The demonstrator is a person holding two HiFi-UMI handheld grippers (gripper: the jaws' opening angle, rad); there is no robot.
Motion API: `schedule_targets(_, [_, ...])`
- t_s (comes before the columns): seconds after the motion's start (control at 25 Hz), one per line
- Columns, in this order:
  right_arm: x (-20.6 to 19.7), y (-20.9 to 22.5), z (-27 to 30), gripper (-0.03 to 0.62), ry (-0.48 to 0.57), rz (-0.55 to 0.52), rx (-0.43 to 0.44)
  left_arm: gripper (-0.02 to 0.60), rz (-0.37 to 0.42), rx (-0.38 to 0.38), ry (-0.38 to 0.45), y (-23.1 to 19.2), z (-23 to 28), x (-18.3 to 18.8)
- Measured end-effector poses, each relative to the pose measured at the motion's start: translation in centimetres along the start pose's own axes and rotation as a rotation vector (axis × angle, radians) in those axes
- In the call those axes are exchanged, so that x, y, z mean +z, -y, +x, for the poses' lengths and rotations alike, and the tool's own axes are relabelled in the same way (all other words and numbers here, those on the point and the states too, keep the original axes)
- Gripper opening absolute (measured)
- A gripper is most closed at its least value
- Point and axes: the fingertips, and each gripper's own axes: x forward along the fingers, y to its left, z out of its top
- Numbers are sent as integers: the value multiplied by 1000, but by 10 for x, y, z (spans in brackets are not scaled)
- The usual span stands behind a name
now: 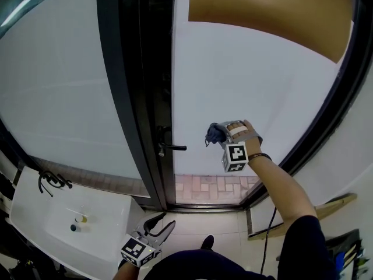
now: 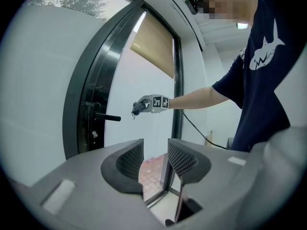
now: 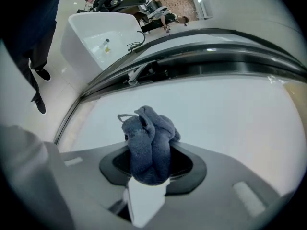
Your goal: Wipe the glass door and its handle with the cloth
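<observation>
Head view: right gripper [image 1: 220, 135] raised in front of the glass door [image 1: 256, 80], just right of the handle [image 1: 173, 148]. The lever tip and the cloth [image 1: 214, 134] are apart, with a short gap of bare pane between them. Contact between cloth and glass cannot be told from any view.

Right gripper view: jaws clamped on the bunched blue cloth [image 3: 149, 143], which bulges out past the jaw tips with one loose loop at its upper left. Pale glass lies behind it, and the dark door frame [image 3: 201, 66] runs along the pane's far edge.

Left gripper view: left gripper [image 2: 156, 159] held low and near the body. Jaws are parted by a moderate gap with nothing between them, only the door's lower edge and brick paving beyond.

Edges: dark frame [image 1: 131, 98] borders the pane on the left and carries the handle. A second dark frame edge bounds the pane on the right. A tan blind [image 1: 268, 10] covers the top of the pane.

Open room: bare frosted glass above, below and right of the cloth. White basin [image 1: 35, 214] sits low left, well apart from the door's opening edge.
</observation>
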Motion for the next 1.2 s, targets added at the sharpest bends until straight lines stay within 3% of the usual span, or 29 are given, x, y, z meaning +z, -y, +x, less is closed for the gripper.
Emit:
schedule_targets(0.28, [-61,-11,-26,147,-82,51,7,152,10,-14,-2,0,3,-3])
schedule_targets(0.52, [-68,-3,-32,147,-112,191,-24,152,8,-10,-7,-5,-3,-8])
schedule_targets(0.64, [-31,14,-36,147,-19,290,-47,152,8,-5,-8,-7,-6,-10])
schedule_targets(0.92, [101,58,-18,147,241,394,-22,152,-2,24,4,-7,-16,2])
schedule_targets(1.2, [190,79,17,147,330,365,-4,152,-13,100,-2,-18,-39,-11])
